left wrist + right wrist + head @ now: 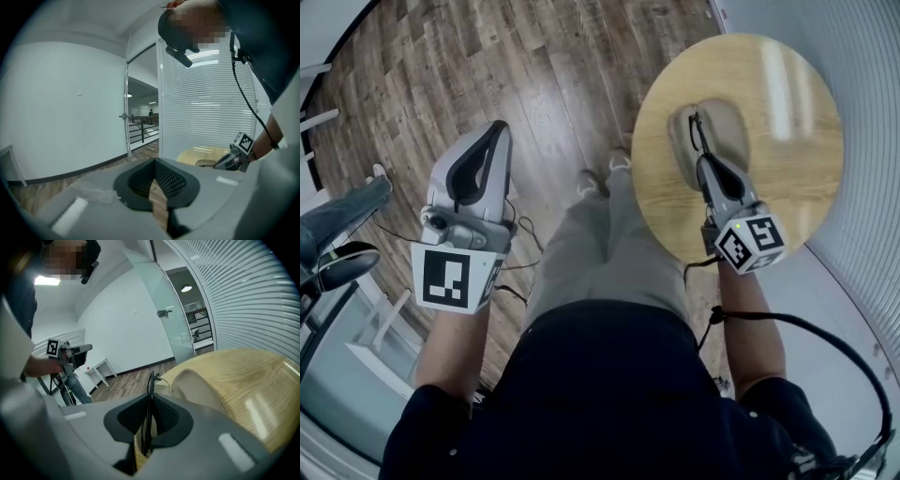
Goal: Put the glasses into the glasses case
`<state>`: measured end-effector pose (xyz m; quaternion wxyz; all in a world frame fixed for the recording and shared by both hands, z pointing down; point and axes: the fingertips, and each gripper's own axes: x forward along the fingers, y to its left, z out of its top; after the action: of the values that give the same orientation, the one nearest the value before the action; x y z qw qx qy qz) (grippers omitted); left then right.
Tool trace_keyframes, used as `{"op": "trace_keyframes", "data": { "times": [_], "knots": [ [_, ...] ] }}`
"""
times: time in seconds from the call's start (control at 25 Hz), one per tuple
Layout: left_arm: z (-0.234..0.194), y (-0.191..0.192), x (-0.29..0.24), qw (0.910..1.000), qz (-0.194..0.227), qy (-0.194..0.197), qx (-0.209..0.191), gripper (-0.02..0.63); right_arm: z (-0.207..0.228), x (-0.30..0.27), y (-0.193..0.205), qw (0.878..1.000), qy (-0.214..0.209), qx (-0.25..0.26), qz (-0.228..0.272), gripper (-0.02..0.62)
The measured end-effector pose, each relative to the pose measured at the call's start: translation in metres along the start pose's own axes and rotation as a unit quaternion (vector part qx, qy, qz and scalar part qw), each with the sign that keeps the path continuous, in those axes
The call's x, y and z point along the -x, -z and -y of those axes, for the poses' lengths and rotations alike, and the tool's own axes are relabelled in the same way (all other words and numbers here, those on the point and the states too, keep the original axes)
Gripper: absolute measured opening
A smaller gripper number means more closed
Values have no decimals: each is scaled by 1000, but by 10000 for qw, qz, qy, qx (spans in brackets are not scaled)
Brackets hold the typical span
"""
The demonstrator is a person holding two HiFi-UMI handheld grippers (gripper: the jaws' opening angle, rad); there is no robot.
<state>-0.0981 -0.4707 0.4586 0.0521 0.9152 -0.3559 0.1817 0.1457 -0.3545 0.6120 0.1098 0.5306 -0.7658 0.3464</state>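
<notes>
The left gripper point(492, 131) hangs over the wooden floor, well apart from the work, its jaws pressed together on nothing. The right gripper point(703, 161) is the nearer one. Its jaws pinch the thin, dark-framed glasses point(150, 383), seen edge-on and jutting forward past the tips. Directly ahead of and beneath those tips lies the beige, smooth oval glasses case point(727, 122), open on the round light-wood table point(797, 187). The long axis of the glasses seems roughly in line with the hollow of the case, so the move ahead is likely a short lowering.

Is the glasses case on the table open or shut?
Open: the glasses case lies in two beige halves; the right gripper holds the glasses over it.
</notes>
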Motion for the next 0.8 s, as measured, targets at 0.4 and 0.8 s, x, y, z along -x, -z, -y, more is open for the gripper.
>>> {"op": "trace_keyframes", "data": {
  "times": [0.4, 0.8],
  "knots": [
    [8, 13, 2, 9999, 44, 39, 123, 0, 3, -11, 18, 9997, -24, -21, -228, 34],
    [4, 20, 13, 9999, 6, 7, 148, 0, 3, -20, 30, 9986, 78, -8, -515, 34]
  ]
}}
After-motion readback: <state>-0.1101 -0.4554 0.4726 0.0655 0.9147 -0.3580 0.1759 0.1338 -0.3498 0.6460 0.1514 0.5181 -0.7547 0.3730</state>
